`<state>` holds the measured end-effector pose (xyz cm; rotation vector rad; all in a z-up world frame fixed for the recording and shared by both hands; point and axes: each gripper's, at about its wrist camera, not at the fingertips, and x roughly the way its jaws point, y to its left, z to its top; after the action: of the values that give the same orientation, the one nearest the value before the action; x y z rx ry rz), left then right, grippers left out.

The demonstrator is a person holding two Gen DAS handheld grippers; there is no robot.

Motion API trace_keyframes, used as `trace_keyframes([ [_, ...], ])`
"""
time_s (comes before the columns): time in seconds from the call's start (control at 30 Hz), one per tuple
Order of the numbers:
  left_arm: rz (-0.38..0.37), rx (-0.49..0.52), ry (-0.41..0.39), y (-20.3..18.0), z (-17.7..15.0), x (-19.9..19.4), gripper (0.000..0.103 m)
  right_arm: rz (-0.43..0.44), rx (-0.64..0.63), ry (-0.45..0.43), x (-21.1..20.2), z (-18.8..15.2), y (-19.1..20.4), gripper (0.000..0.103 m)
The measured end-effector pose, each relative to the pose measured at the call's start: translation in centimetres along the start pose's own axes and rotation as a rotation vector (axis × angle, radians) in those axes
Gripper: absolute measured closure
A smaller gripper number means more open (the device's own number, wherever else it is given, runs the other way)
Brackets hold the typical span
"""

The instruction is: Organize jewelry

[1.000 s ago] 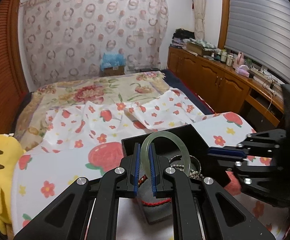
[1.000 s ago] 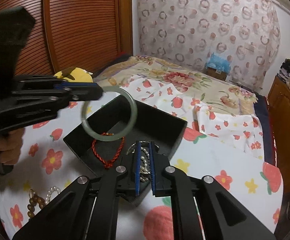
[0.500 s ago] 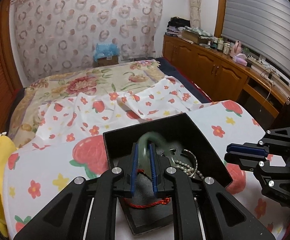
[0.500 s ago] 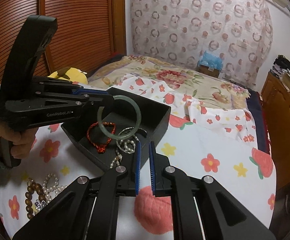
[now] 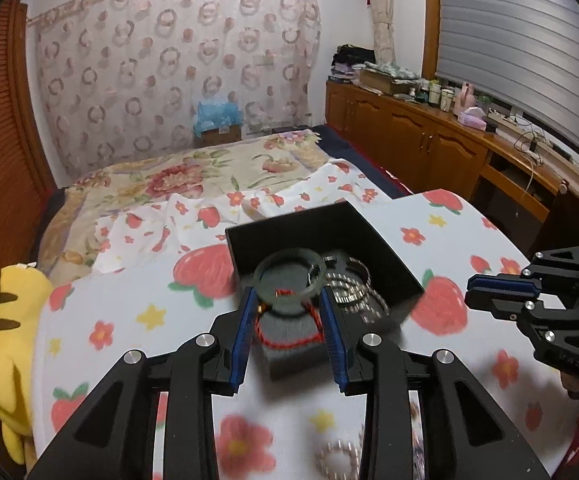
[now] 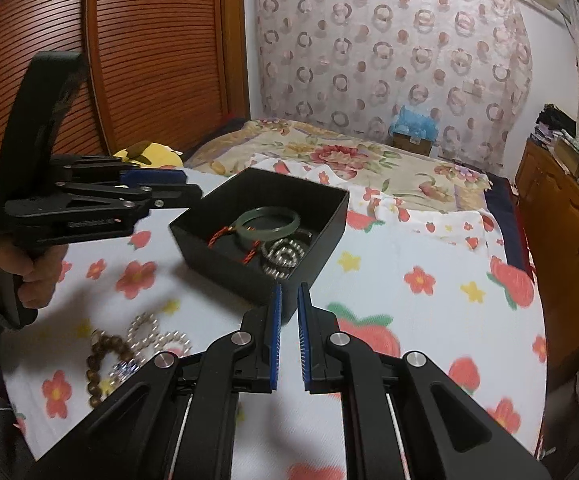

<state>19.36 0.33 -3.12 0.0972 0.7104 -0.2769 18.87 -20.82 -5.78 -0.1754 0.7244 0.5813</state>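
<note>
The left gripper (image 5: 289,312) has just been opening — a second ago it pinched the green bangle (image 5: 289,276) upright over the black box (image 5: 369,236); now its jaws stand apart with nothing pressed between them, and the bangle lies flat inside the box, on the red cord (image 6: 225,236) and beside the silver bead strand (image 6: 283,258). One piece is filed; brown beads (image 6: 99,364) and pearls (image 6: 157,338) wait on the flowered desk (image 6: 429,320). The right gripper (image 6: 287,344) is clenched, empty, near the box's front corner. Pale lettering on the left gripper's side is too blurred to read.
</note>
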Motion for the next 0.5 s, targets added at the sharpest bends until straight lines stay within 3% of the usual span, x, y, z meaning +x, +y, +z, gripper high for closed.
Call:
trace_keyframes([
  [0.3,0.017,0.015,-0.034,-0.5,-2.9,-5.0,0.071,0.013,-0.003,-0.003,-1.9,-2.5,3.1,0.092],
  [0.37,0.025,0.009,-0.051,-0.6,-3.5,-5.9,0.055,0.014,-0.007,-0.001,-2.2,-3.0,3.6,0.092],
  [0.5,0.061,-0.014,-0.091,-0.3,-4.7,-7.6,0.035,0.012,-0.015,0.005,-2.6,-3.8,4.8,0.092],
])
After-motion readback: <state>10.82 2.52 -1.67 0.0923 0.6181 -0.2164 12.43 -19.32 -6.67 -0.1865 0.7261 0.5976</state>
